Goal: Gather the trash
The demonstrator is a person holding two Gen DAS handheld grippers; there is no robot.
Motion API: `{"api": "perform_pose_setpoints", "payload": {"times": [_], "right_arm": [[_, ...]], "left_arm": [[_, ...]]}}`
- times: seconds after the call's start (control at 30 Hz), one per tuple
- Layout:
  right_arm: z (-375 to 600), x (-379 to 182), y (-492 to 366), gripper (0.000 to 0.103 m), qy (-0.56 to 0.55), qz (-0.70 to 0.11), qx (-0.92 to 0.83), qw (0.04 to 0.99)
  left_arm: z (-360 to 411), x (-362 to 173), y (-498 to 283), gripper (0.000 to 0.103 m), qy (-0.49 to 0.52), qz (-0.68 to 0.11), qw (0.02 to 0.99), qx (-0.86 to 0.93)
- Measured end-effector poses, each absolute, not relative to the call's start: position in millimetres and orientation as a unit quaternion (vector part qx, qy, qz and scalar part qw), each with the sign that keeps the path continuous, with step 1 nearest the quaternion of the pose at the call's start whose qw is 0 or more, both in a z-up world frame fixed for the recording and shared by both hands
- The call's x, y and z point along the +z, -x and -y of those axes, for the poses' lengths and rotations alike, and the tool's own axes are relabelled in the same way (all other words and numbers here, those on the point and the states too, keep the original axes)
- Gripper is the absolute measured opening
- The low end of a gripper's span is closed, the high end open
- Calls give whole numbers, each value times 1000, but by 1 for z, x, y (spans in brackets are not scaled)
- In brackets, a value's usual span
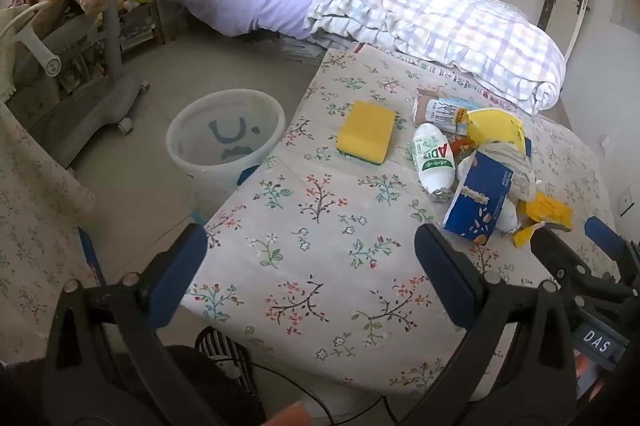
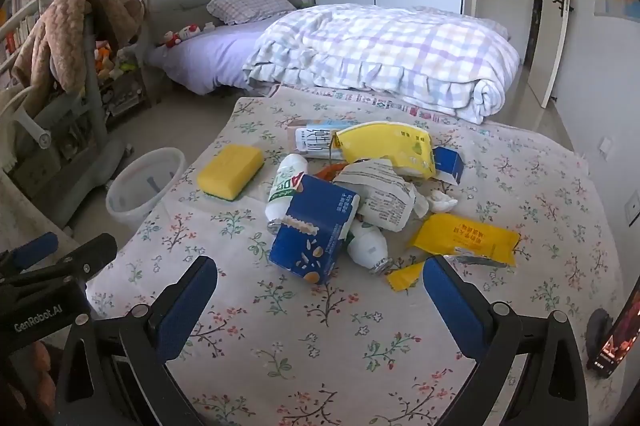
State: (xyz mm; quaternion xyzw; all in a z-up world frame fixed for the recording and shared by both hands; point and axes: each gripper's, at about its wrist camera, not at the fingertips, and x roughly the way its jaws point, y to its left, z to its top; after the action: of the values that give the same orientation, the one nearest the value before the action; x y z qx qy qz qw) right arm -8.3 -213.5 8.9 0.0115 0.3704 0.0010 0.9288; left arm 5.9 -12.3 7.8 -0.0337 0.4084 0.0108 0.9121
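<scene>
- Left gripper: fingers spread, empty; bin lay beyond its left finger.
- Right gripper: fingers spread, empty; blue carton lay just ahead between them.

Black plastic frames on left claw and right claw, silver screws at the pivots, blue rubber pads on the fingers. White "DAS" and "GenRobot.AI" lettering on the housings.

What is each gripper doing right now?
Left gripper: open, holding nothing, above the floral tablecloth.
Right gripper: open, holding nothing, facing the blue cardboard carton.
</scene>
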Motion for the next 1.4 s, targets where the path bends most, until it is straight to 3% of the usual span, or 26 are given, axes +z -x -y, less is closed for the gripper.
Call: {"api": "perform_pose_setpoints", "payload": {"times": [1.4], "right_arm": [[206, 6, 9, 103, -14, -374, 6, 927]], "left_arm": [[8, 11, -6, 103, 29, -402, 915, 18]]}}
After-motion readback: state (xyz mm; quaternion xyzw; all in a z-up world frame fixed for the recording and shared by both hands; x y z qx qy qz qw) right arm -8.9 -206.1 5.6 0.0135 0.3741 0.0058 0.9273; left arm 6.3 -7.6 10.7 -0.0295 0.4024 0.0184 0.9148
